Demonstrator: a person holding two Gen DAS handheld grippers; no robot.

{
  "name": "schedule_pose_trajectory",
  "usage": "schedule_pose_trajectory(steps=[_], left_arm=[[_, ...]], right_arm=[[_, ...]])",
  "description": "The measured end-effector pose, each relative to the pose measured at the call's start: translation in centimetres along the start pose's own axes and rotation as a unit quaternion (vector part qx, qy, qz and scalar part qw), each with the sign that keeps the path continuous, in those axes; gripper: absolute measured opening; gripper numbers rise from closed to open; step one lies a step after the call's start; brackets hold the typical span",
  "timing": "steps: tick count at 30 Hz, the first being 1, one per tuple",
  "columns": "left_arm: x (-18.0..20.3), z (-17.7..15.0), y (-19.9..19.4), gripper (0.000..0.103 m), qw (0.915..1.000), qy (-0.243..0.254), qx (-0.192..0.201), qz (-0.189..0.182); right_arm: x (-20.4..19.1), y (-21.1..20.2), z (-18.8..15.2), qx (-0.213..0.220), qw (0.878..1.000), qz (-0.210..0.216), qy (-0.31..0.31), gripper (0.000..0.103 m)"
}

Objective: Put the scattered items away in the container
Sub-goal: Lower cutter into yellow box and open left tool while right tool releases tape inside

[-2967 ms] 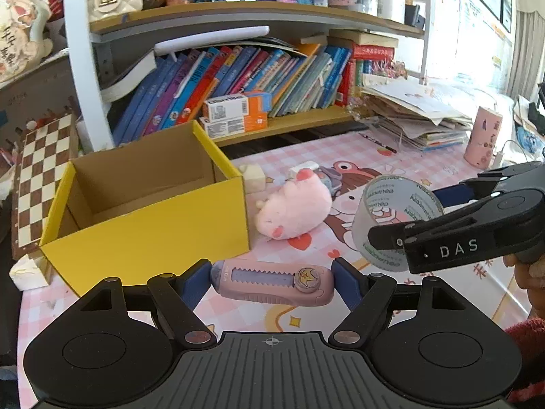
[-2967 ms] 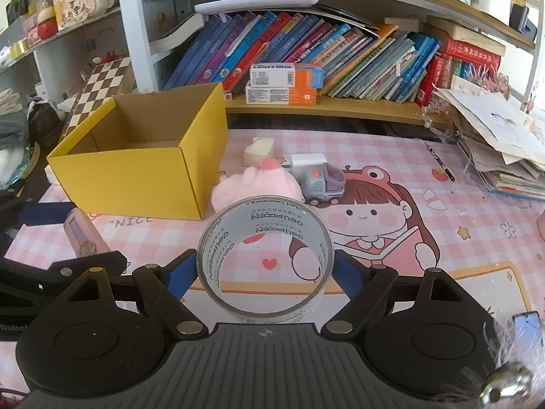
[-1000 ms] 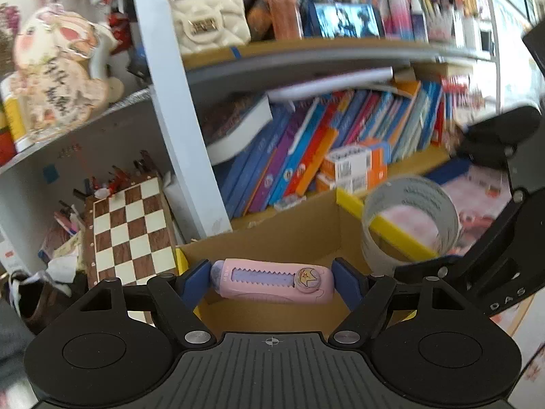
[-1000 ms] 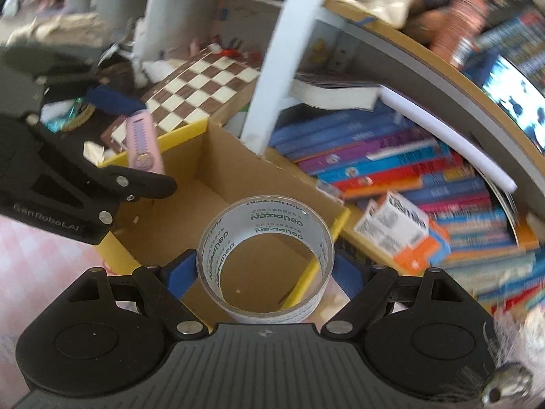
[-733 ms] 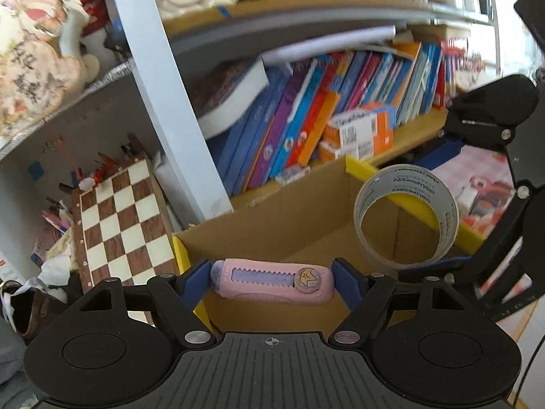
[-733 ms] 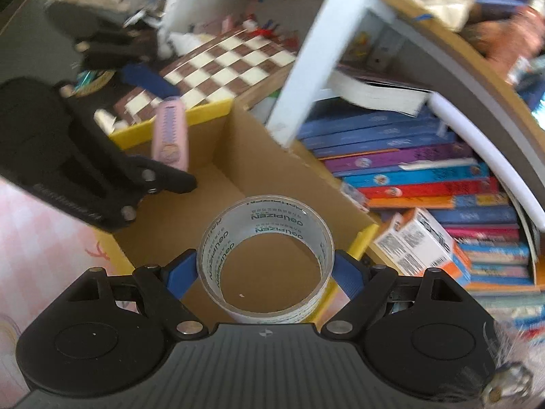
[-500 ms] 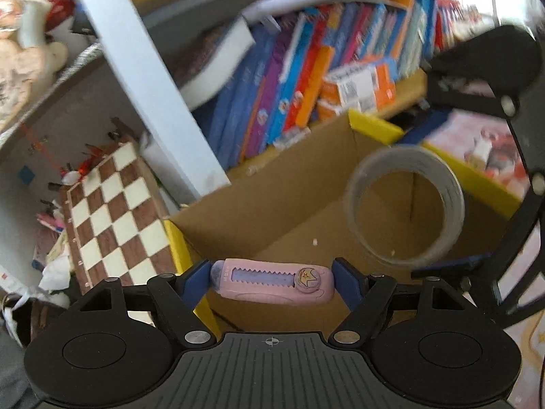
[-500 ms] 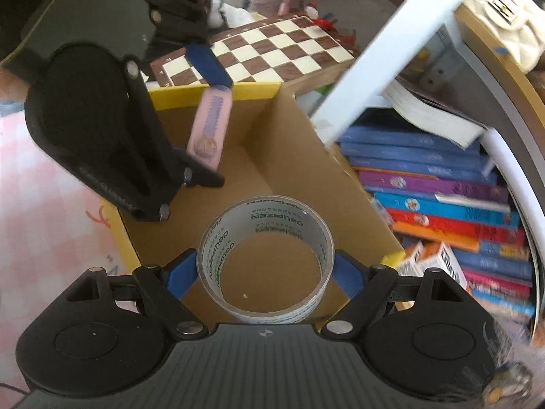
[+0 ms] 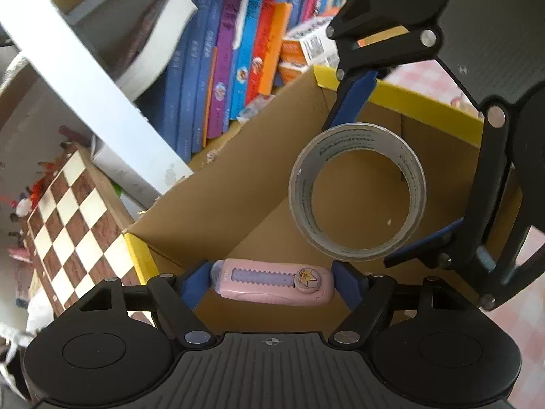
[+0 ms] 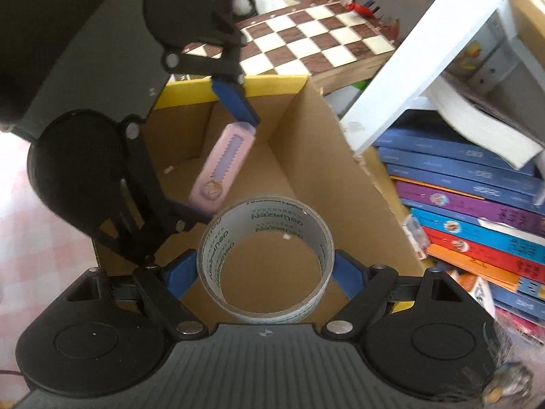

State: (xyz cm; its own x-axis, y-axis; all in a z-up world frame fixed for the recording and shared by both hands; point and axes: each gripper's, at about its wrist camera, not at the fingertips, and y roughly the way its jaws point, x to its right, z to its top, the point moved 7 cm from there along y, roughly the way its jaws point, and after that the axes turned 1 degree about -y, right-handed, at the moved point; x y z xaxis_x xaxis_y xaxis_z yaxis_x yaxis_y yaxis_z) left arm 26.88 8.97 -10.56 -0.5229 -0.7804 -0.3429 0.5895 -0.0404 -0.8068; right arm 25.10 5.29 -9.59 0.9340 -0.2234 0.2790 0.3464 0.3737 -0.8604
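- Left gripper (image 9: 274,281): jaws closed on the pink utility knife (image 9: 272,286), held crosswise between the blue fingertips (image 9: 192,284), one at each end of the case.
- Knife case is pink with a lilac toothed slider track and a round star button toward its right end in the left wrist view.
- Right gripper (image 10: 265,269): jaws clamped on the tape roll (image 10: 265,259), one blue pad on each side of the ring. Roll is clear or greyish with dark lettering on the band; its core is open and the box floor shows through it.
- Both items hang above the open cardboard box (image 9: 238,184), which has yellow outer faces and rim and a plain brown inside. Neither item touches the box floor or walls.
- Right wrist view: the left gripper (image 10: 221,163) reaches in from the left over the box (image 10: 333,156) rim, with the knife (image 10: 223,167) tilted, star end lowest and close to the top edge of the roll. Cannot tell if they touch.
- Left wrist view: the right gripper (image 9: 391,184) comes in from the upper right, carrying the tape roll (image 9: 357,191) over the right half of the box interior, up and right of the knife.
- Small pale specks lie on the box floor.
- Behind the box: a chessboard (image 10: 316,44) lies just past the rim, a white shelf post (image 9: 92,85) stands beside it, and a row of books (image 9: 231,54) fills the shelf alongside.
- Pink checked tabletop (image 10: 41,218) shows at the left of the box in the right wrist view.
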Motion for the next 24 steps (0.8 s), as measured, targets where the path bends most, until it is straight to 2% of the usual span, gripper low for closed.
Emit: schedule_pose_trajectory(steps=[6, 10, 13, 17, 20, 24], left_arm=[[0.1, -0.4, 1.3, 0.078, 0.9989, 0.019, -0.033, -0.026], [0.0, -0.8, 2.0, 0.078, 0.9978, 0.023, -0.050, -0.038], [0.0, -1.1, 2.6, 0.078, 0.9966, 0.026, -0.063, -0.046], [0.2, -1.2, 3.0, 0.078, 0.9955, 0.033, -0.072, -0.053], [0.4, -1.1, 3.2, 0.078, 0.9947, 0.038, -0.077, -0.056], [0.6, -1.1, 3.4, 0.078, 0.9936, 0.046, -0.083, -0.061]], right_arm=[[0.8, 1.8, -0.4, -0.040, 0.994, 0.093, 0.038, 0.083], [1.3, 2.4, -0.9, -0.044, 0.989, 0.126, 0.060, 0.083], [1.6, 2.4, -1.0, -0.043, 0.989, 0.125, 0.059, 0.083], [2.4, 2.8, -1.2, -0.057, 0.992, 0.097, 0.054, 0.083], [1.9, 3.8, -1.8, -0.085, 0.994, 0.065, 0.020, 0.083], [0.6, 4.7, -2.2, -0.101, 0.993, 0.061, -0.008, 0.083]])
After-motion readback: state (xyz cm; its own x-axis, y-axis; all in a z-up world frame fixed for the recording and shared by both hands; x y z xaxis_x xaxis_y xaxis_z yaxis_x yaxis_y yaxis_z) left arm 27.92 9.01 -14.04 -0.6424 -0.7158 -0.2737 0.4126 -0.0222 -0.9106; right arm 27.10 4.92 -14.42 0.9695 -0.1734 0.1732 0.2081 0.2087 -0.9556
